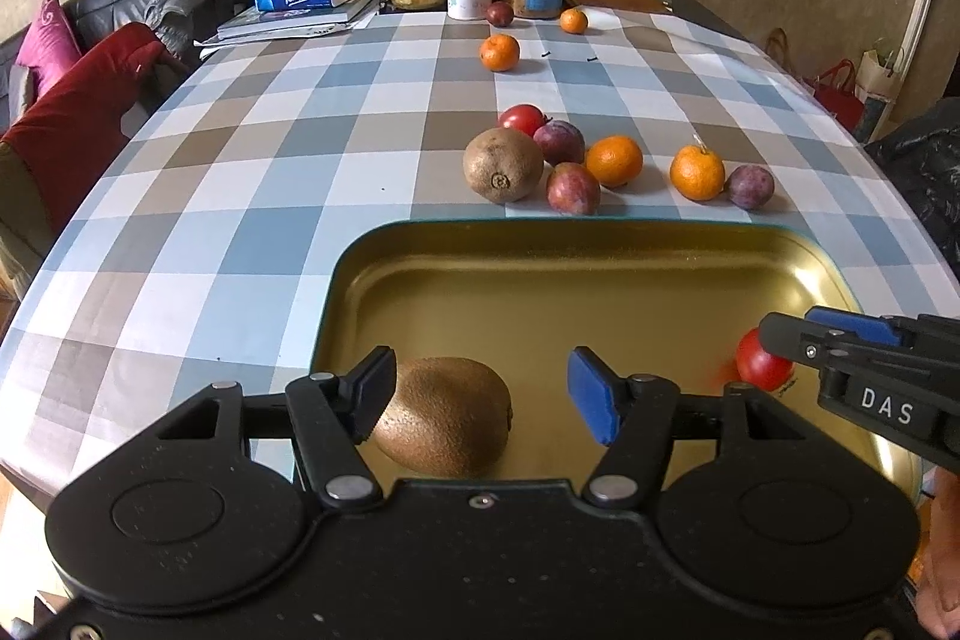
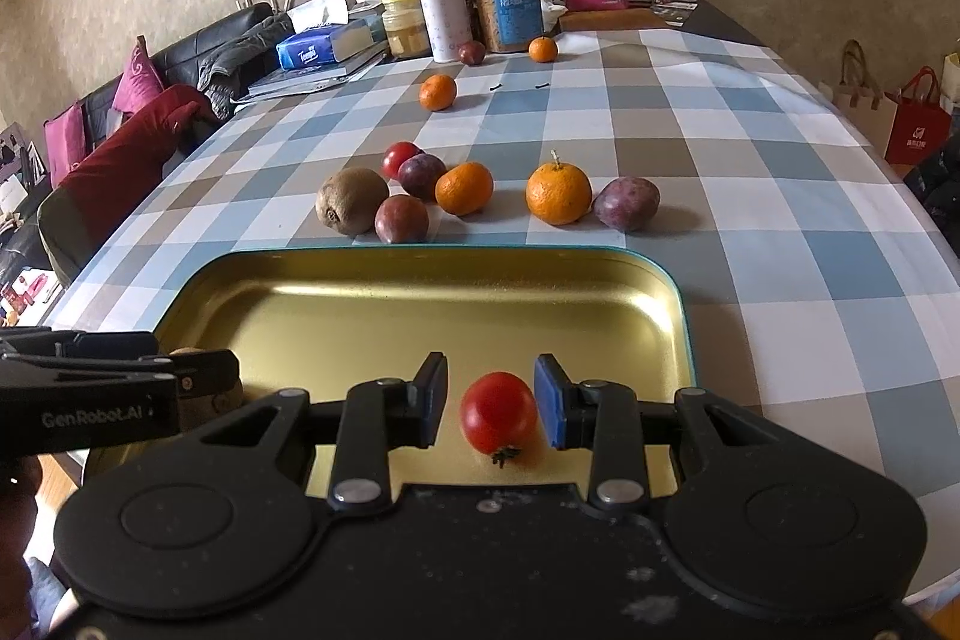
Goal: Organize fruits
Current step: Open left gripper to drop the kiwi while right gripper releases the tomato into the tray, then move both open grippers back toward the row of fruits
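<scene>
Fruits are being gathered into the gold tray, and this looks like the release step. Nearest, a kiwi lies on the tray floor between the spread jaws of the left gripper, one pad perhaps brushing it. The tomato sits likewise between the parted jaws of the right gripper, untouched. Just beyond the tray wait a second kiwi, plums, mandarins and another tomato; farther off, more mandarins. Next, I judge, both grippers must lift clear and reach for that cluster.
</scene>
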`<state>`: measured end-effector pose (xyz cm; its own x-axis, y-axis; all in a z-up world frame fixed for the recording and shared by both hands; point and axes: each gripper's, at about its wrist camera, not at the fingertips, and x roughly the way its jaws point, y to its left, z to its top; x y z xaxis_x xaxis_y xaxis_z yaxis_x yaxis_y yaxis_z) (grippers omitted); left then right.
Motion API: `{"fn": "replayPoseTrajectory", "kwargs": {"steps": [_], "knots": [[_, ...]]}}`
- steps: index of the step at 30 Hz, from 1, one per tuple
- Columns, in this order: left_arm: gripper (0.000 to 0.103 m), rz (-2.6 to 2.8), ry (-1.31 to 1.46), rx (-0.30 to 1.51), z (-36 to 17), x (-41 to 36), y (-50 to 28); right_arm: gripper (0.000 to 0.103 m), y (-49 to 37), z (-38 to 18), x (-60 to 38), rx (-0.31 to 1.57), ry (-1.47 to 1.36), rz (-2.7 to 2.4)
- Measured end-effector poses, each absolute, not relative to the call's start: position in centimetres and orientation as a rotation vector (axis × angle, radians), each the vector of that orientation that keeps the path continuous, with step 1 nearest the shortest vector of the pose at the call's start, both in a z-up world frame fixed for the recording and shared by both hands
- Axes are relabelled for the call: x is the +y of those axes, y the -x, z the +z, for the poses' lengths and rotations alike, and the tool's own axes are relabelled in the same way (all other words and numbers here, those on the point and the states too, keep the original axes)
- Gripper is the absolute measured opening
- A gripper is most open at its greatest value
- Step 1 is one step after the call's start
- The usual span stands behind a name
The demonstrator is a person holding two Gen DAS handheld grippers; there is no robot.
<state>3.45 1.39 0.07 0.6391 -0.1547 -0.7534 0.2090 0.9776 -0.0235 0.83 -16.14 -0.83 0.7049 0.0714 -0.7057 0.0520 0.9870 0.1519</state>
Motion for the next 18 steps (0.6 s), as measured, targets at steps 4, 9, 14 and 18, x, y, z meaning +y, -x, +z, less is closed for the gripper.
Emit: {"fn": "replayPoseTrajectory", "kwargs": {"steps": [4,9,14,18], "knots": [[0.067,-0.220,-0.046,0.859,0.5,1.7,-3.8,0.035,-0.9,-0.5,-16.5,0.785,-0.174,0.018],[0.067,-0.229,-0.030,0.890,0.9,2.1,-4.8,0.035,-1.7,0.2,-17.2,0.798,-0.190,0.010],[0.067,-0.248,-0.003,0.946,1.0,2.5,-6.3,0.035,-3.3,0.5,-18.6,0.852,-0.242,0.009],[0.067,-0.282,0.041,1.008,1.1,3.1,-7.8,0.035,-4.9,0.5,-19.7,0.920,-0.281,-0.012]]}}
